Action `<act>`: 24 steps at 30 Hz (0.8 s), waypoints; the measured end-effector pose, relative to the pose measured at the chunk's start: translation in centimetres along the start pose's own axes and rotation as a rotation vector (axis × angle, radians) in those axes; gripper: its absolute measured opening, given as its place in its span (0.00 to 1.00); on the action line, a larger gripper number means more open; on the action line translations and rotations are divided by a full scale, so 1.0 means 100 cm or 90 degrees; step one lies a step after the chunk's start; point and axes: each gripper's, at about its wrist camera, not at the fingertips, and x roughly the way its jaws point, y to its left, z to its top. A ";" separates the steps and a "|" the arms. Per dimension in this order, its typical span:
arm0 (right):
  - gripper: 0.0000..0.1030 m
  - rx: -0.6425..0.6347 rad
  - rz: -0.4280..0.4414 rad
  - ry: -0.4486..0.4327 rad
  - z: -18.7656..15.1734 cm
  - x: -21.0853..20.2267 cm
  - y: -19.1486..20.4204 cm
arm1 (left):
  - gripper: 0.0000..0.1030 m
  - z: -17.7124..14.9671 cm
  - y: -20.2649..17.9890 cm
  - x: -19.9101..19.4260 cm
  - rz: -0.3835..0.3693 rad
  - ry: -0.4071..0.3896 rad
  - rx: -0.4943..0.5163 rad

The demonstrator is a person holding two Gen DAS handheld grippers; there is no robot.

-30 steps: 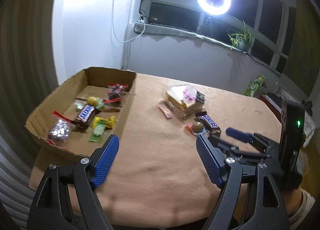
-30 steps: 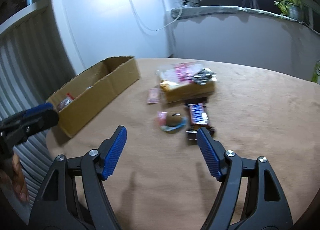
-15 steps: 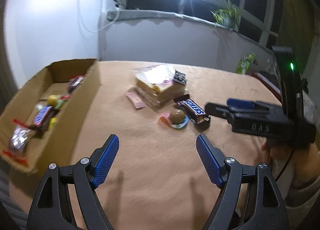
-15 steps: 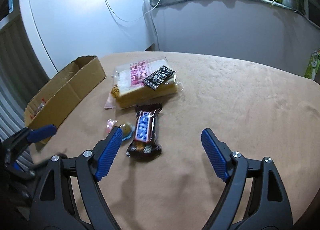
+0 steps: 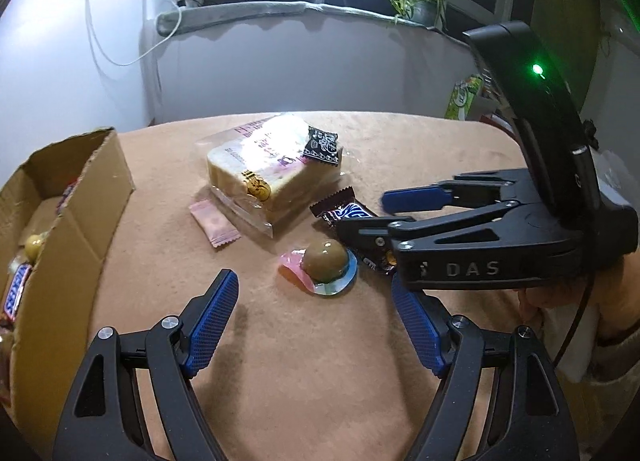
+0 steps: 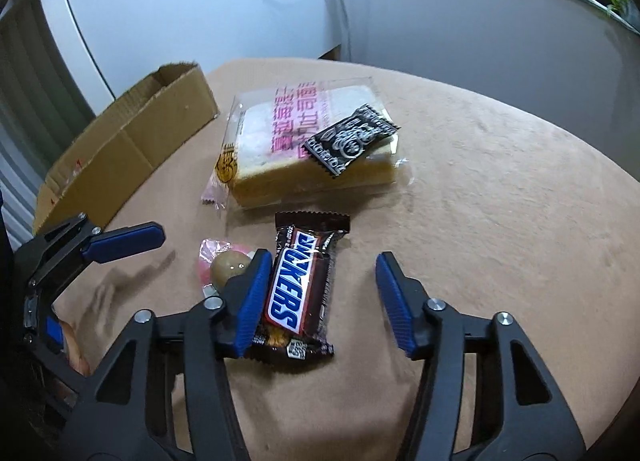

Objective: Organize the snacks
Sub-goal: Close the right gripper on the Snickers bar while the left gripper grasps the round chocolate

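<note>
My right hand-held gripper (image 6: 320, 301) is closing around the Snickers bar (image 6: 301, 293) on the worktop (image 6: 500, 201), one pad touching. My left hand-held gripper (image 5: 316, 325) hangs wide, empty, before the round candy (image 5: 325, 261). Farther off sit the wrapped cake (image 6: 308, 145) and the cardboard box (image 5: 64, 197).

On the worktop (image 6: 500, 189) the box (image 6: 132, 149) sits at the left, with bars inside. Right of it lies the cake pack (image 6: 308, 149), a sachet (image 6: 350, 139) on top. Before the pack lie a wafer (image 5: 214, 223), a ball sweet (image 5: 324, 261) and, right of it, the Snickers (image 6: 300, 285).
</note>
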 end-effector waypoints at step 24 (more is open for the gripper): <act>0.29 0.152 0.025 -0.080 -0.051 -0.042 -0.059 | 0.39 0.008 0.000 0.026 0.006 0.035 -0.017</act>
